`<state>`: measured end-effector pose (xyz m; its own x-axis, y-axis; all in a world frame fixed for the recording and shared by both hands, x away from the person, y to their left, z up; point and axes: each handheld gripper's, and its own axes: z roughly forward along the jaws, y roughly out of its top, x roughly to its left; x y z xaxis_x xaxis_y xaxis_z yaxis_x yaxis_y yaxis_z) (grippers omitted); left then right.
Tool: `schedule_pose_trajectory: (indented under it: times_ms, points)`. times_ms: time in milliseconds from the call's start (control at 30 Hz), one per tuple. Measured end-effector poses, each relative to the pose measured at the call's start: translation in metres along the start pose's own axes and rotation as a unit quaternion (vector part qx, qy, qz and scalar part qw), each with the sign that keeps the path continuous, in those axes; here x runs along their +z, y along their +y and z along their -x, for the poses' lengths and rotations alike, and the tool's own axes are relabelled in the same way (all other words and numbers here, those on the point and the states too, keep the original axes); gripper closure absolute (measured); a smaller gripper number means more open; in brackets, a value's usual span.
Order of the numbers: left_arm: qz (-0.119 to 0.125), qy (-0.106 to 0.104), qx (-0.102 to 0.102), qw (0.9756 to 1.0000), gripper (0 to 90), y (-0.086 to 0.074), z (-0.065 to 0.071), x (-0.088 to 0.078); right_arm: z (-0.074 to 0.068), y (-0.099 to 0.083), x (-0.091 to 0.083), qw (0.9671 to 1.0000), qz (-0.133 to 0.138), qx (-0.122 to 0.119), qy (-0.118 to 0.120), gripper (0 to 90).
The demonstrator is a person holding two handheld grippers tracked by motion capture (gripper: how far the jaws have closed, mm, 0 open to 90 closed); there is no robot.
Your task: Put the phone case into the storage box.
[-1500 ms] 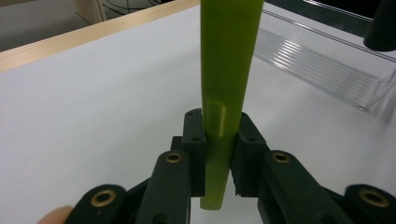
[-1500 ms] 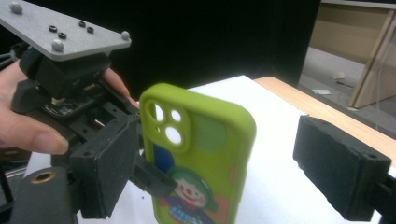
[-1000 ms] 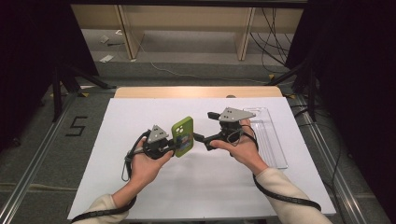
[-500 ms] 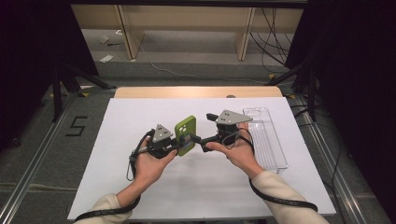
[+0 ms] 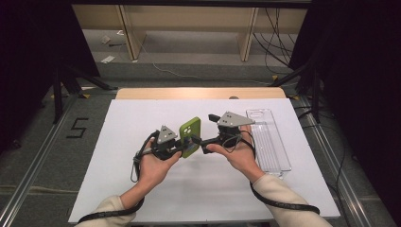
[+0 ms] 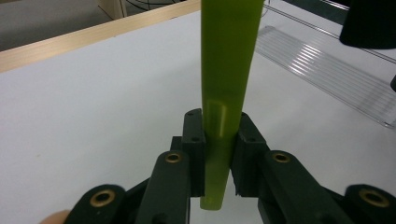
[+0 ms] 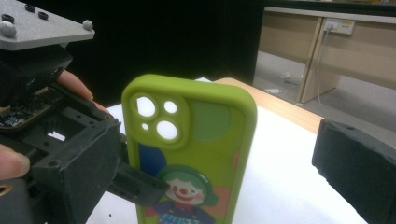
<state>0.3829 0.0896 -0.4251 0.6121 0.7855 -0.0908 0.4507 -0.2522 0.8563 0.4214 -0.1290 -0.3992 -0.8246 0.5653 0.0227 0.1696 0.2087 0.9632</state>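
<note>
Left gripper (image 5: 182,150) clamped on green phone case's (image 5: 190,136) lower edge, lifted upright above white table (image 5: 118,142), nudged rightward since a second ago; right gripper (image 5: 201,142) agape beside case, closer now; handover likely next.

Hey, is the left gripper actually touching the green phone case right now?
Touching. In the left gripper view, the left gripper has both black jaws pressed against the sides of the green phone case, with no gap.
</note>
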Motion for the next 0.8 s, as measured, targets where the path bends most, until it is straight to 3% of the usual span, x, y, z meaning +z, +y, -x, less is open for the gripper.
schedule_pose_trajectory:
  times_ms: [800]
  points:
    - [-0.001, -0.01, 0.005, 0.9999, 77.6, 0.004, 0.011, 0.009, -0.01, -0.004, 0.008, 0.9997, 0.0, 0.003, -0.026, 4.1]
